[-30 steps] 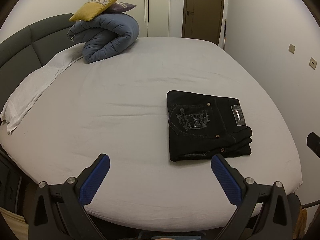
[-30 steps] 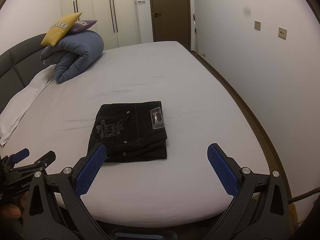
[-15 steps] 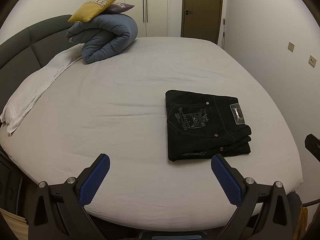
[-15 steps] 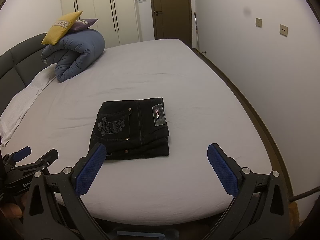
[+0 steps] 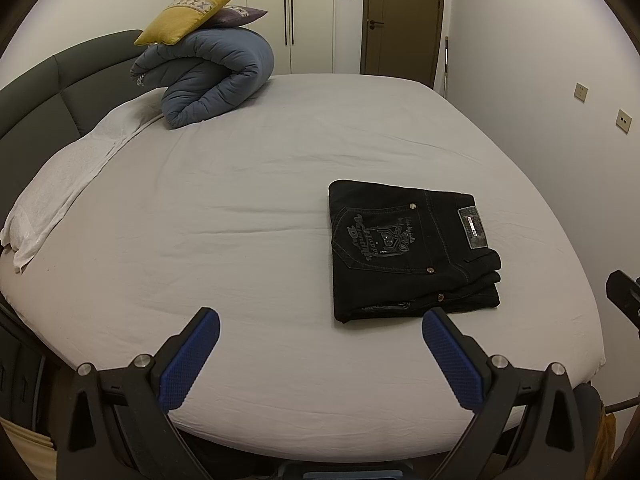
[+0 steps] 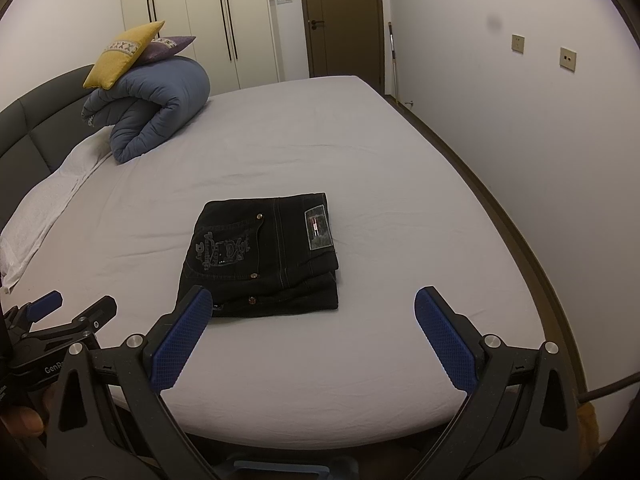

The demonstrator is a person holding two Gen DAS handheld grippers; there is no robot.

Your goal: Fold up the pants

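Note:
Black pants [image 5: 408, 248] lie folded into a compact rectangle on the grey bed [image 5: 240, 200], back pocket and waist label facing up. They also show in the right wrist view [image 6: 264, 256]. My left gripper [image 5: 320, 344] is open and empty, held above the bed's near edge, to the near left of the pants. My right gripper [image 6: 312, 328] is open and empty, held just in front of the pants. The left gripper's tip shows in the right wrist view [image 6: 52, 308] at the far left.
A rolled blue duvet [image 5: 212, 80] with a yellow cushion [image 5: 188, 14] and a purple one on top sits at the head of the bed. White pillows [image 5: 68, 176] lie along the dark headboard. A wall [image 6: 540, 140] runs close along the bed's right side.
Both grippers have drifted slightly back and up from the bed. The pants lie still and folded.

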